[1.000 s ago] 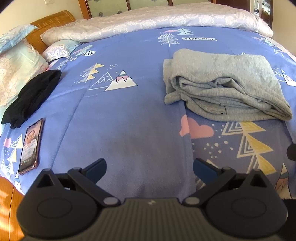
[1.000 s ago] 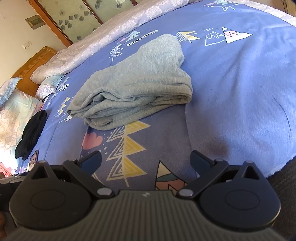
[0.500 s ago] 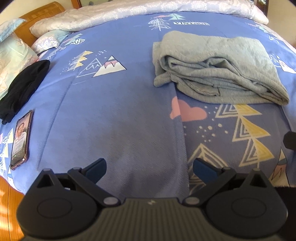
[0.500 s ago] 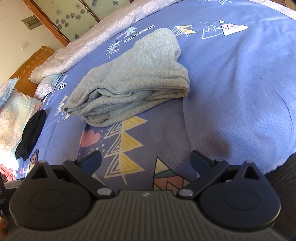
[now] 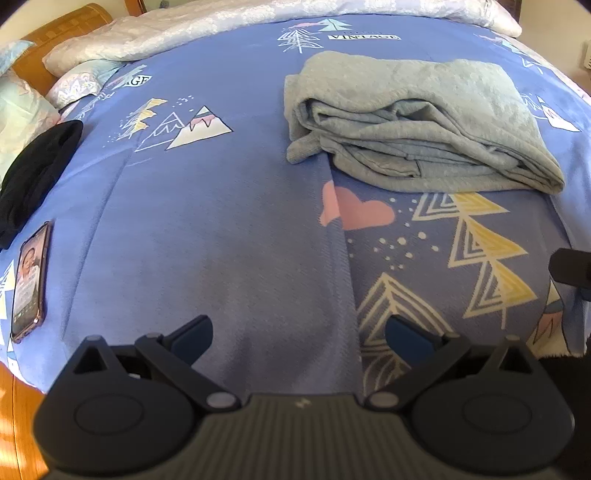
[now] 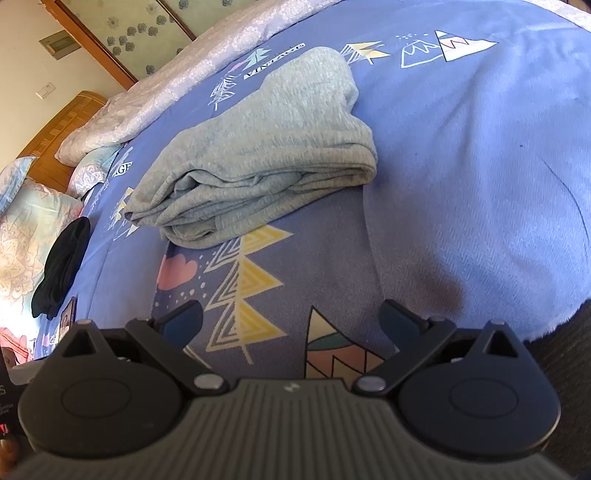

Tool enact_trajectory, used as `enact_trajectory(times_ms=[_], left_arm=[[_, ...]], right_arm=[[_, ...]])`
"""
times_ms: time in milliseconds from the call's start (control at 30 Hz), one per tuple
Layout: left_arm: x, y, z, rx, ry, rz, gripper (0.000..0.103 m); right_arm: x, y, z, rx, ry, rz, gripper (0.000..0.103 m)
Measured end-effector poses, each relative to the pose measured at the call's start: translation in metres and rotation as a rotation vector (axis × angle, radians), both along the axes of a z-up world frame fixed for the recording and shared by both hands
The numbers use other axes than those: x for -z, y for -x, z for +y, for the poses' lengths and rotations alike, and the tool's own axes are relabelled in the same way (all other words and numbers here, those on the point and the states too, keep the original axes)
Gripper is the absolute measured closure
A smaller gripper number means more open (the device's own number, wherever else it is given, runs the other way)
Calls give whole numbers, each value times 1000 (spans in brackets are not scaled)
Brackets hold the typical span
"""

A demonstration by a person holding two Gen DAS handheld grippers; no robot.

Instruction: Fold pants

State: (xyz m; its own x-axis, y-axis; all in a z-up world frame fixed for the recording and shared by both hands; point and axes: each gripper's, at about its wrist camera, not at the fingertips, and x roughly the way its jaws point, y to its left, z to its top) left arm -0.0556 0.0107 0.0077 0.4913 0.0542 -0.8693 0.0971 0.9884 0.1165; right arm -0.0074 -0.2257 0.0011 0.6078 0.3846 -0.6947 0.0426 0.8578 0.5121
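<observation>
Only left view shows whole phone [image 5: 29, 280]; folded pants [image 5: 417, 129] untouched, both hand-held grippers [image 5: 298, 334] [image 6: 291, 321] spread, empty.

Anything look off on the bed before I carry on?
The grey pants lie folded but untidily: layers splay at the near edge and one corner pokes out left. A phone sits near the bed's edge. Both grippers are open, empty.

- Bed [image 5: 207, 229] covered by blue quilt with mountain, tree and cloud prints
- Pale floral duvet [image 5: 207, 26] bunched along far side
- Wooden headboard [image 6: 62, 129], floral pillow [image 6: 26, 229] at left
- Cream wall [image 6: 22, 62], wall switch [image 6: 45, 89], wood-framed flower-patterned panels [image 6: 147, 33]
- Bright sunlight
</observation>
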Motion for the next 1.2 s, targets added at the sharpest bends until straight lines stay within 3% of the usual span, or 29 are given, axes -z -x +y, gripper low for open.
enact_trajectory(times_ms=[867,1033,1200], left_arm=[[-2,-1,4,-8,11,17,0],[-6,0,4,-21,-26,-17,0],[-4,-3,8,-45,-28,2,0]], right_arm=[[0,1,-2,-1,-1,1,0],[-1,1,-2,3,0,-2,0],[-5,1,-4,17,0,-16,0]])
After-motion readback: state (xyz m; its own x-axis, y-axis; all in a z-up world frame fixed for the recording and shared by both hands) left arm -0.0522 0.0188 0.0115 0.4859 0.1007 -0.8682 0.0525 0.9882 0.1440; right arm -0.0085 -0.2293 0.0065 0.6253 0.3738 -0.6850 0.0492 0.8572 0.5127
